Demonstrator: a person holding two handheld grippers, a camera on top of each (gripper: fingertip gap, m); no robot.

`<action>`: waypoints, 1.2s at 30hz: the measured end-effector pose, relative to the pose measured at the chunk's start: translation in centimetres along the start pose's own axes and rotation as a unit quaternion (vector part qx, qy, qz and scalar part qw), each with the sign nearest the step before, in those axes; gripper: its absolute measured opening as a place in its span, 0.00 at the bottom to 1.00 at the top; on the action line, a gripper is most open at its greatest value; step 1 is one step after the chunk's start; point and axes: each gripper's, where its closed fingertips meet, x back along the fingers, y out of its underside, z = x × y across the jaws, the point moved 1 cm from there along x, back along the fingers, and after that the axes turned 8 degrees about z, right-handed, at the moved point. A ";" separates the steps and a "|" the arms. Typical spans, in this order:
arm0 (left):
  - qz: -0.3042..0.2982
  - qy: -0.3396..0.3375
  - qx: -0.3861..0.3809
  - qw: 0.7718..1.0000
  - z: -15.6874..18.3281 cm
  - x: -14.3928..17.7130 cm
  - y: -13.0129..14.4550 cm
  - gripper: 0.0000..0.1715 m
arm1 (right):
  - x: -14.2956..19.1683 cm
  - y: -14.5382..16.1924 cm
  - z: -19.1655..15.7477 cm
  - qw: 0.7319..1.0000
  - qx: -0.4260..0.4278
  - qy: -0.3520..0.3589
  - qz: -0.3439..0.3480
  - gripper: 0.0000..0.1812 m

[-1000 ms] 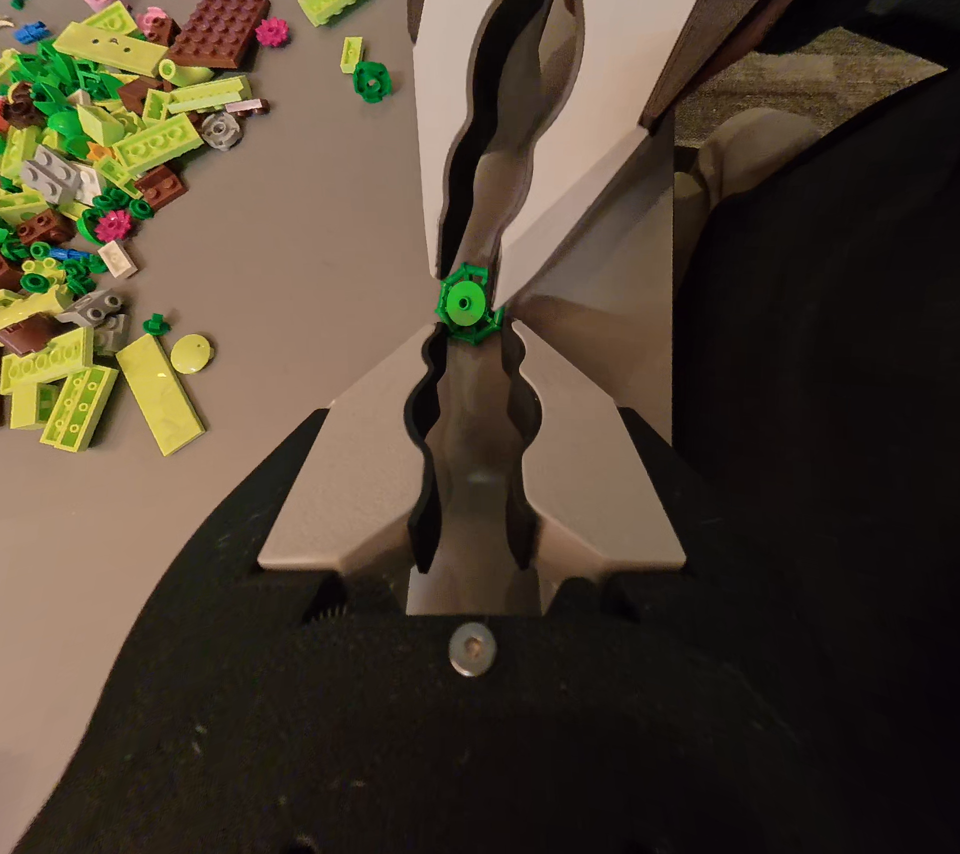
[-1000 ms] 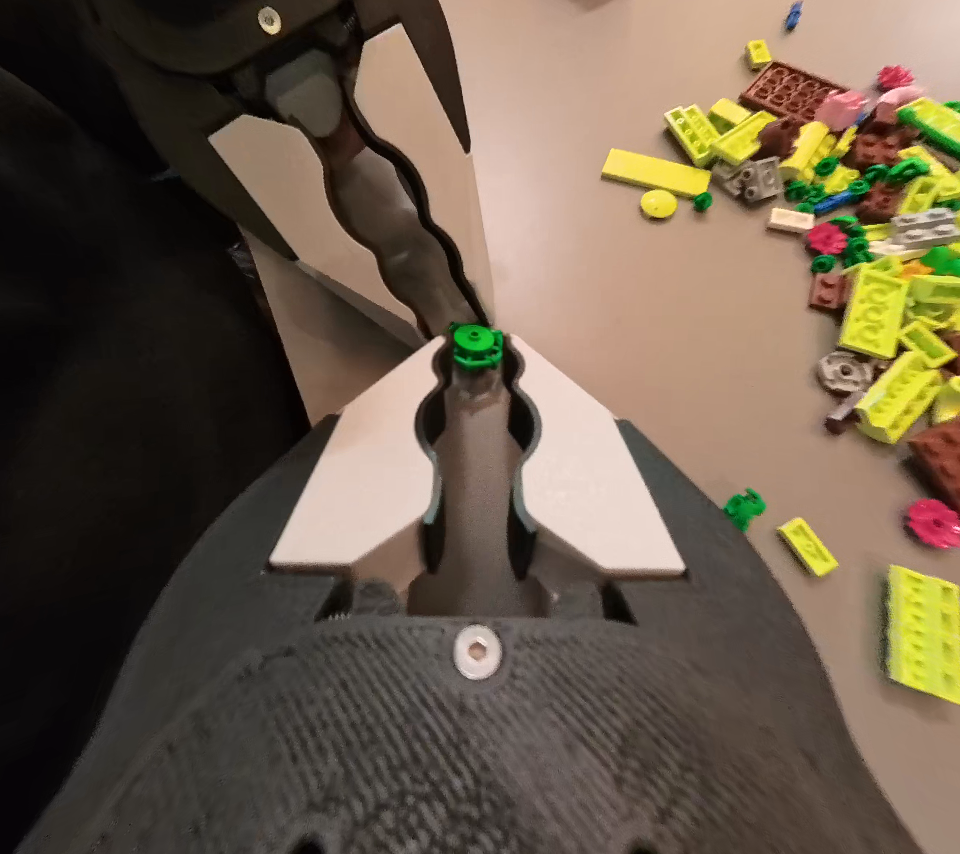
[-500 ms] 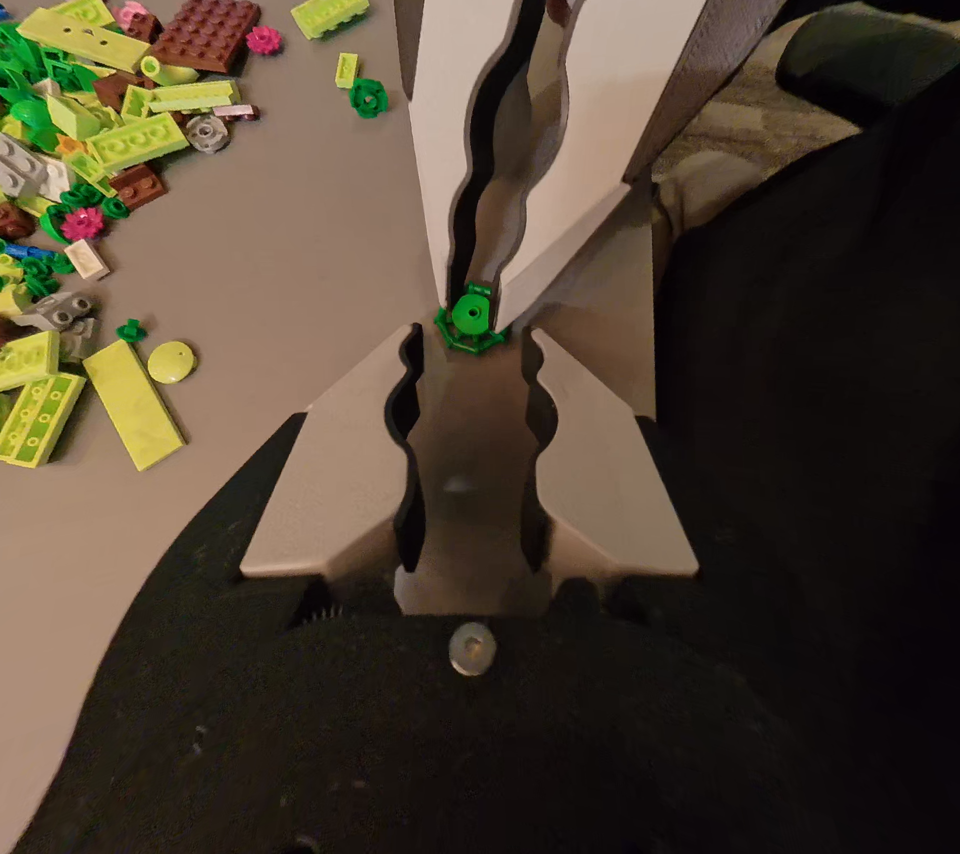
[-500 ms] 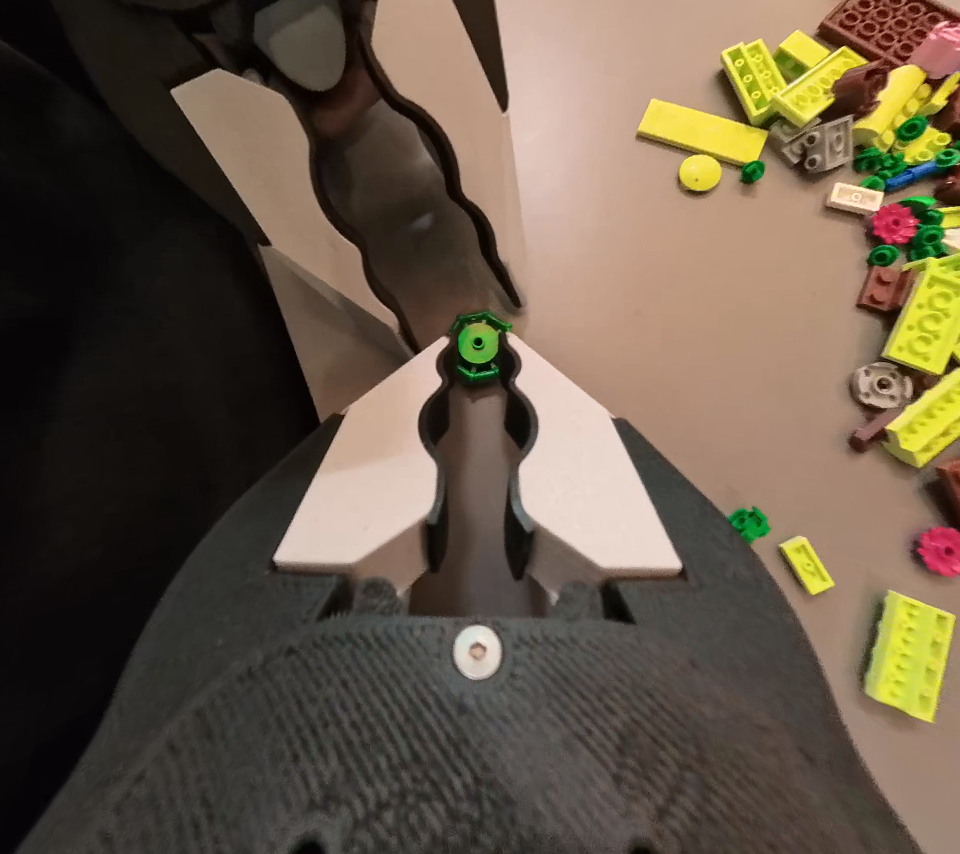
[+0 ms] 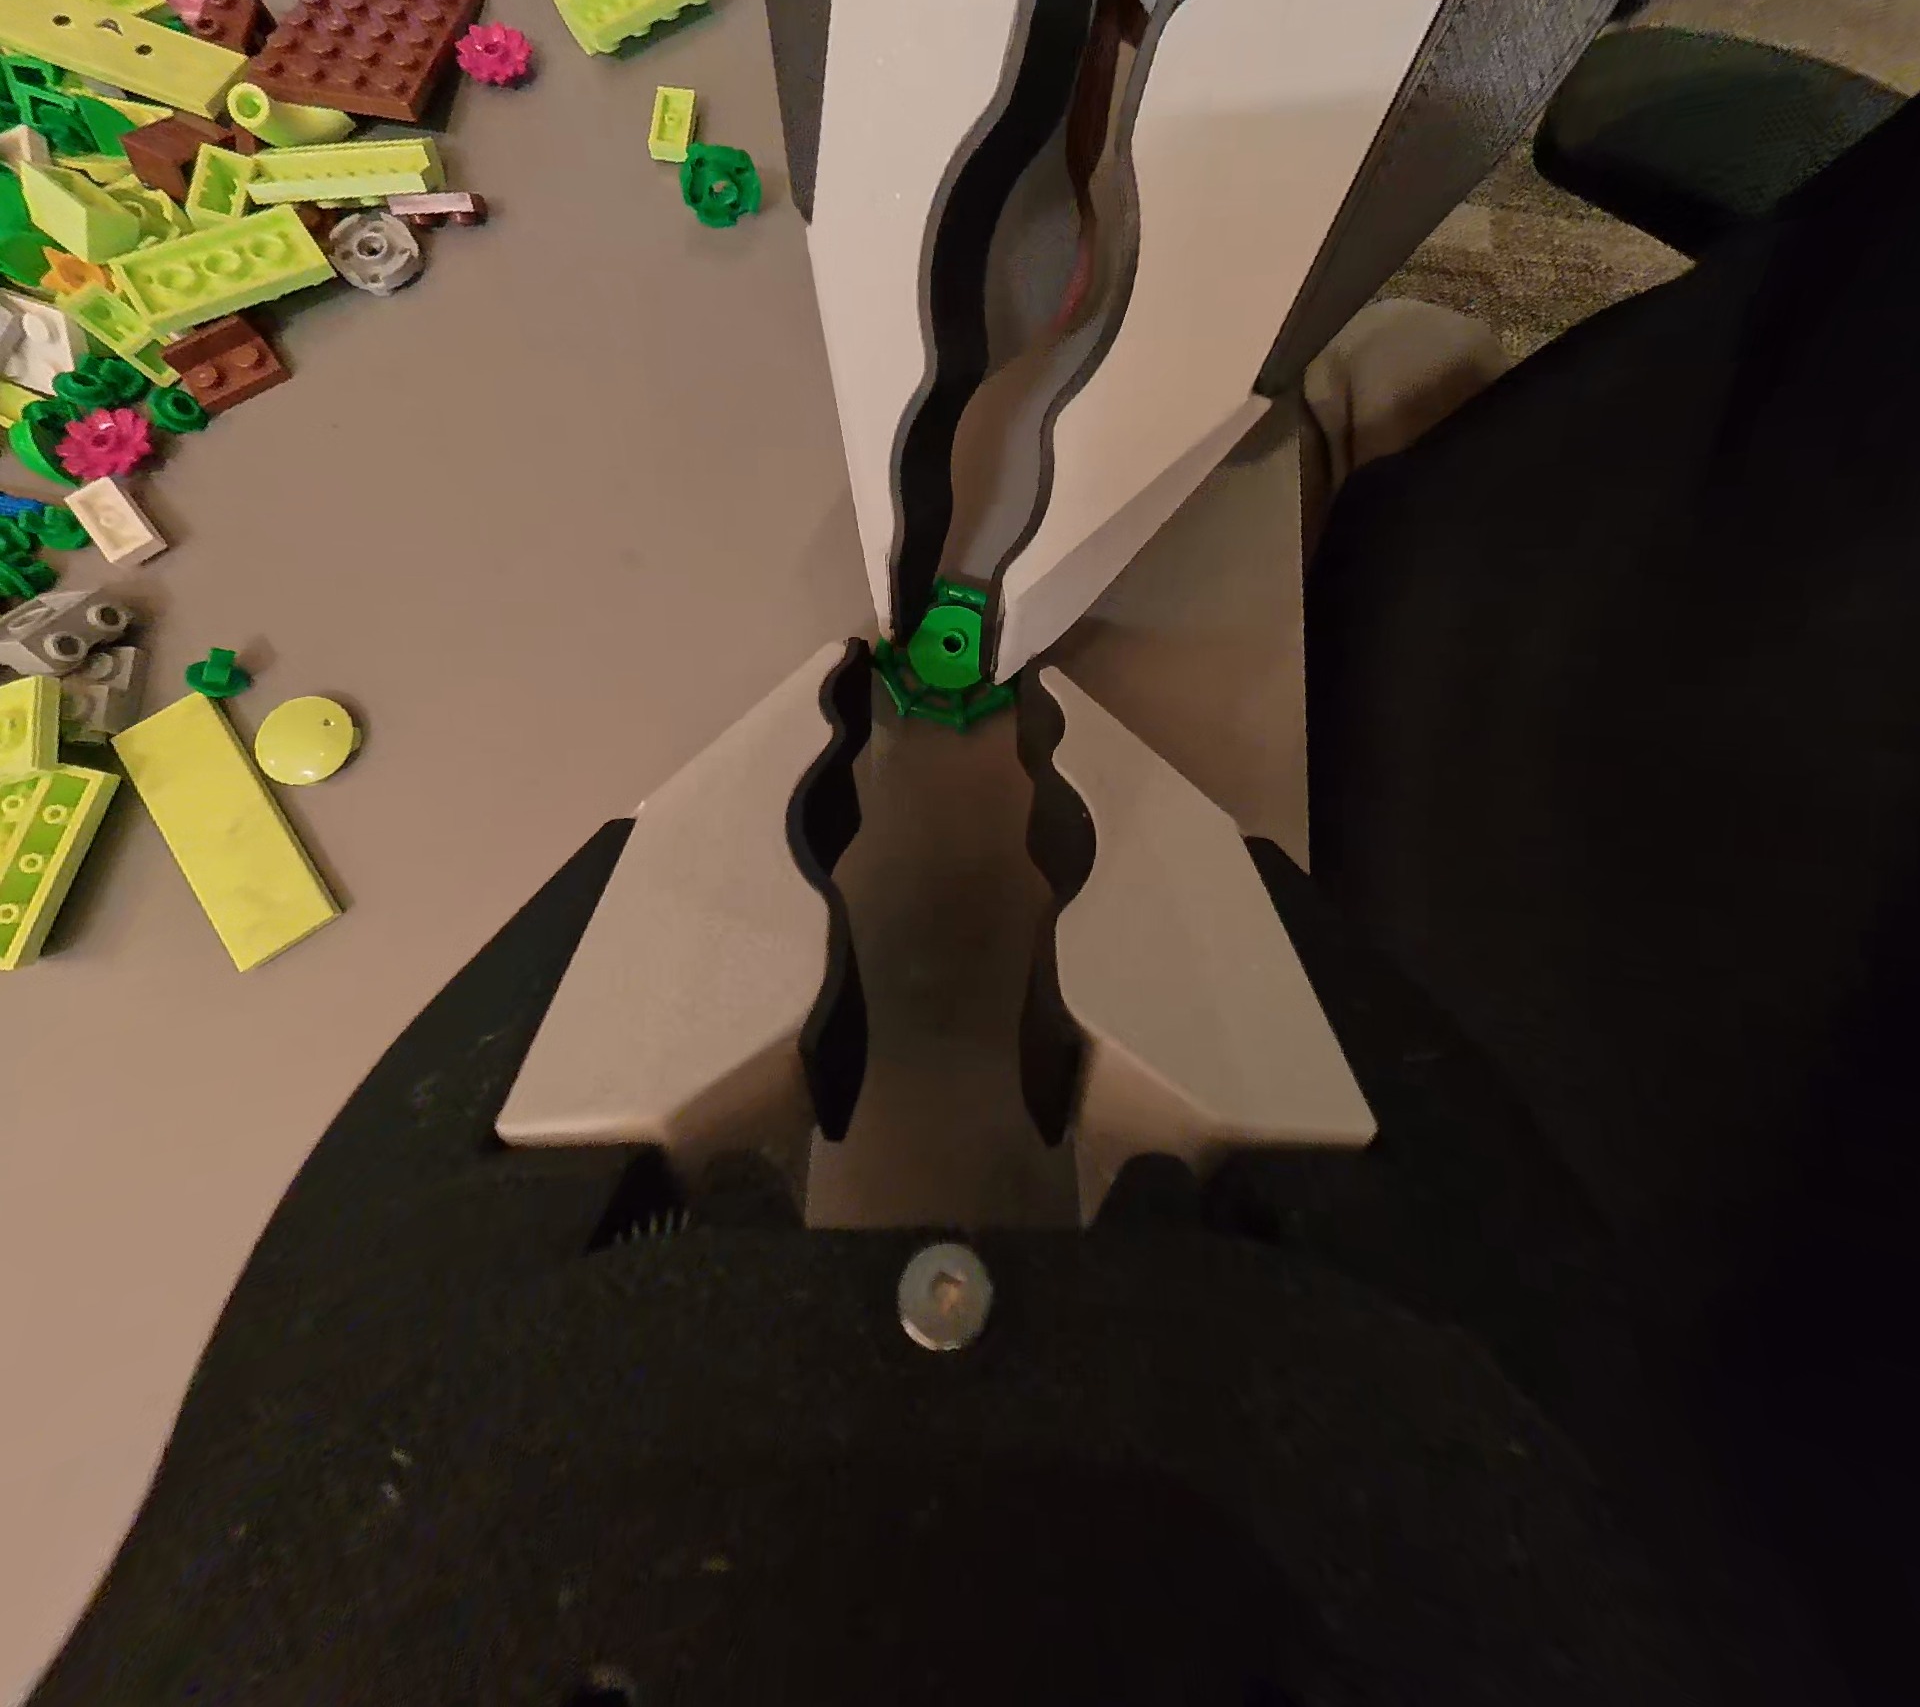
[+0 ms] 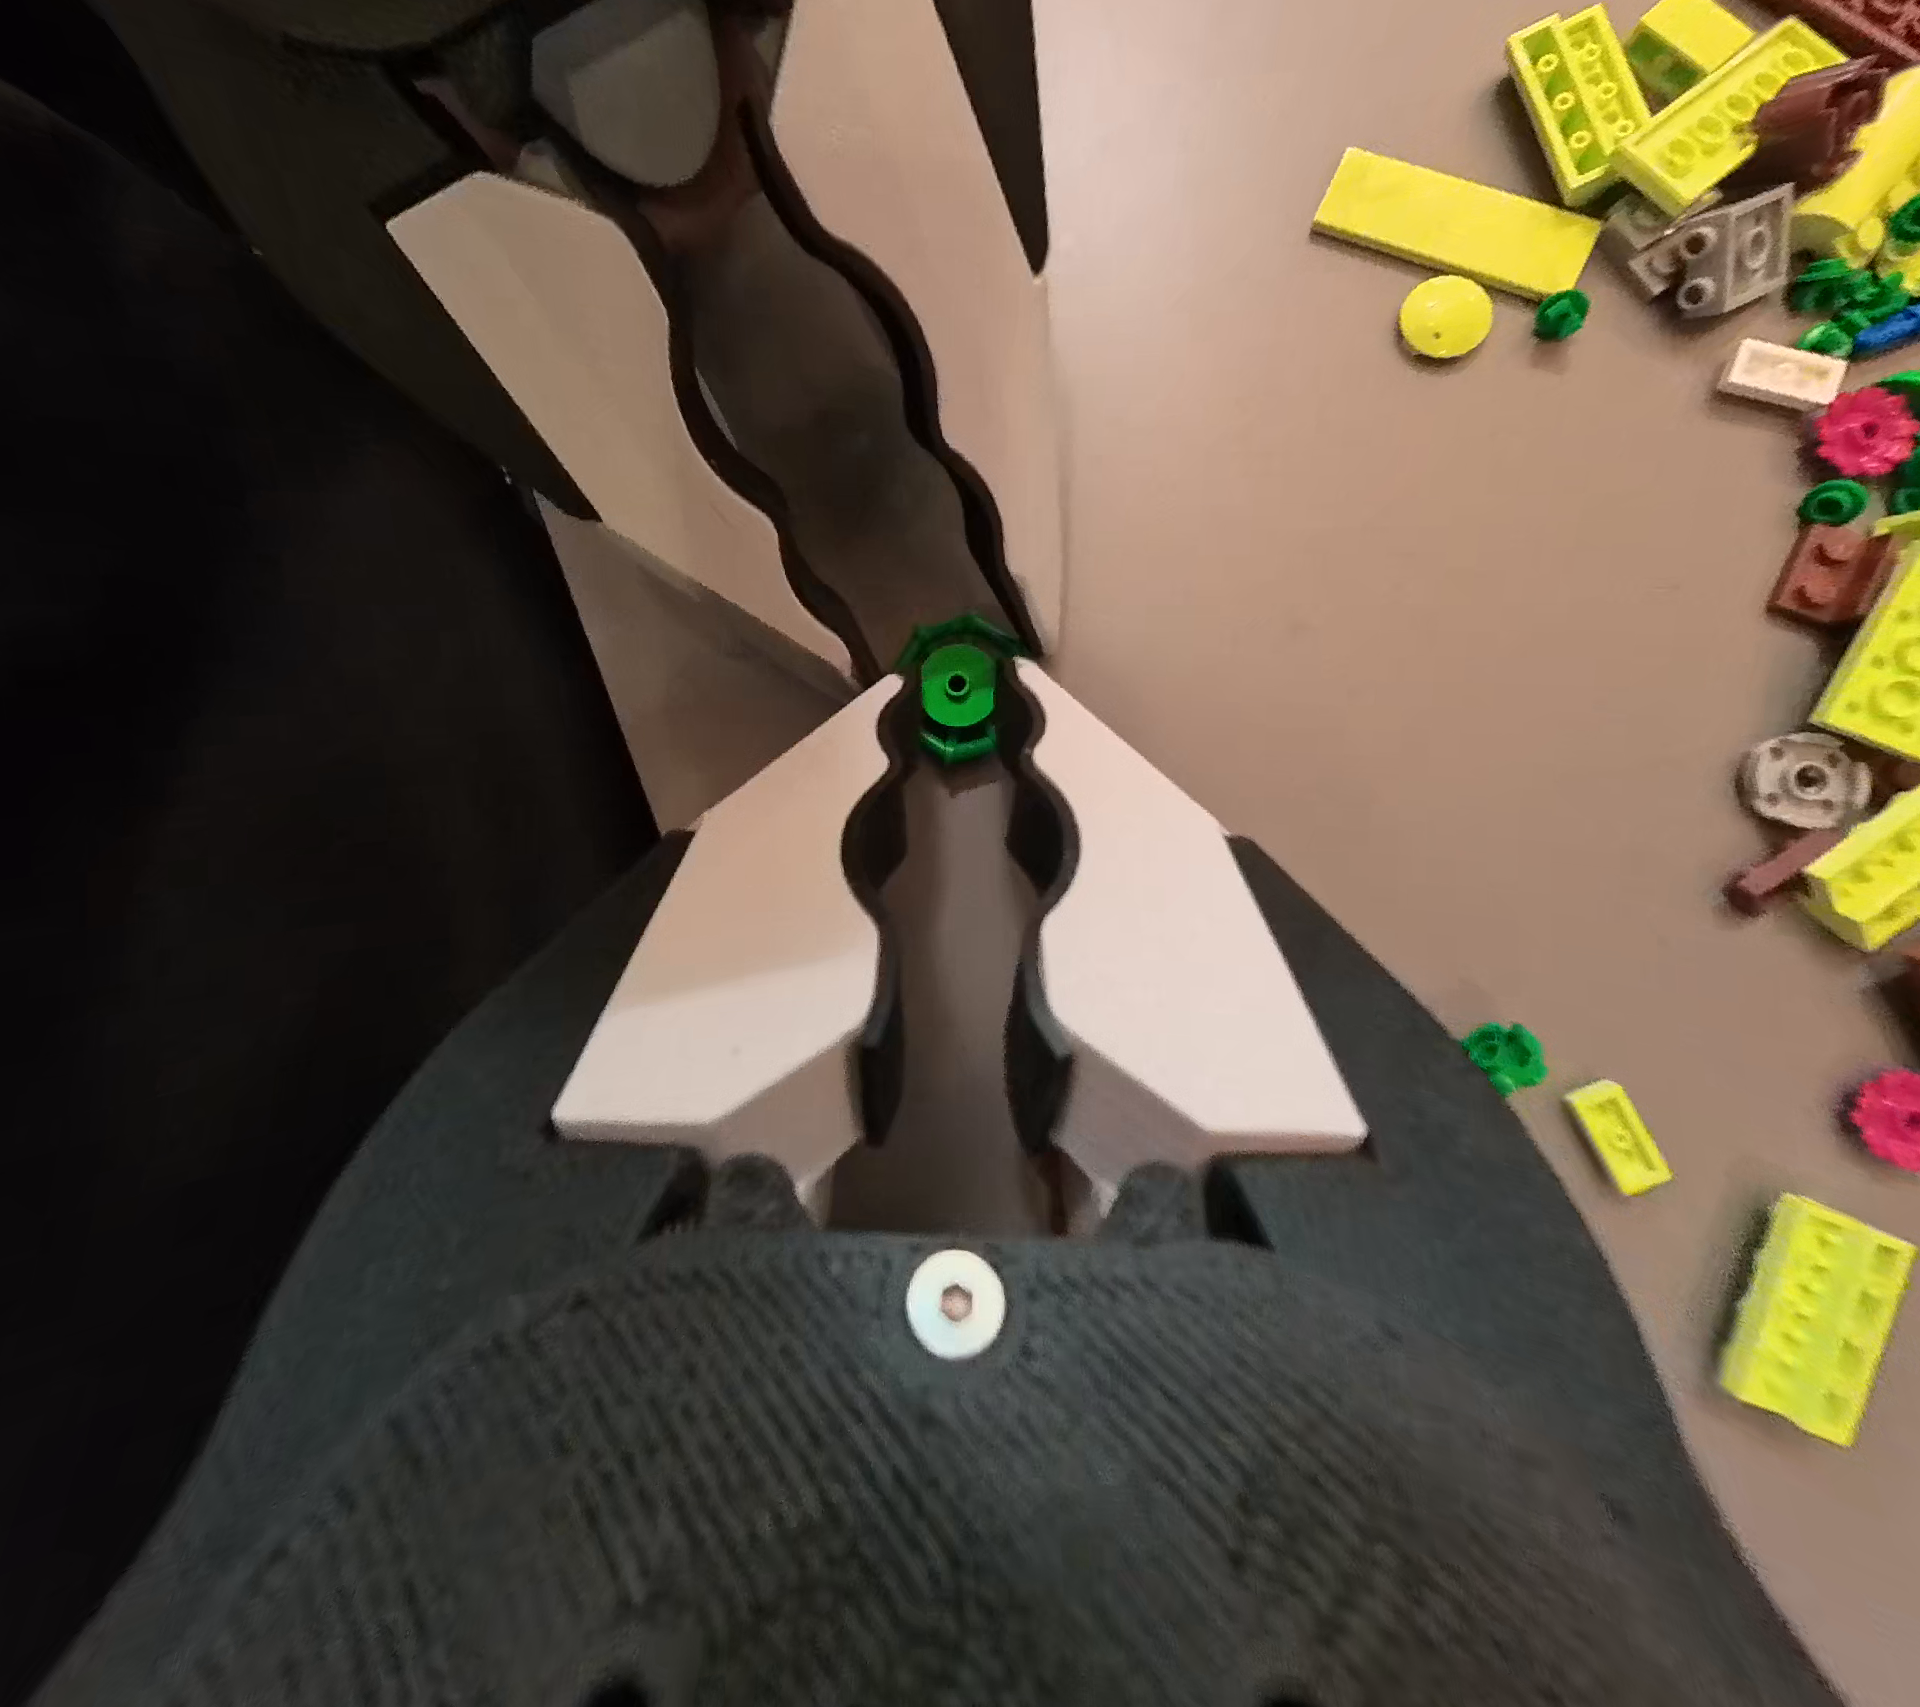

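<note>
- My right tool [image 6: 958, 701] is pinching a small green round piece [image 6: 956, 693] right at its tips, up off the desk [image 5: 520, 514].
- My left tool [image 5: 940, 691] stands spread, tips either side of that same green piece [image 5: 943, 658] but with a gap showing on both sides.
- The two tools meet nose to nose; the piece sits dead ahead of each, flat face up toward both cameras.
- No long axis to speak of: it's a round stud on a leafy green base.
- Loose bricks [image 5: 218, 265] lie well apart, off to my left tool's left side, with a brown plate [image 5: 369, 36] among them.
</note>
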 end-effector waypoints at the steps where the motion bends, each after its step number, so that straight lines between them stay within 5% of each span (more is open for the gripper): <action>1: 0.000 0.000 0.000 1.000 0.0 0.0 0.0 0.15 | 0.0 0.0 0.0 1.000 -0.003 0.000 0.010 0.07; 20: -0.001 -0.006 -0.014 1.000 0.1 0.0 0.0 0.16 | 1.0 -0.6 -0.1 0.996 0.020 -0.010 0.089 0.06; 36: -0.002 -0.011 -0.020 1.000 0.1 0.0 0.1 0.16 | 0.3 -0.2 -0.1 0.996 0.071 0.010 0.048 0.00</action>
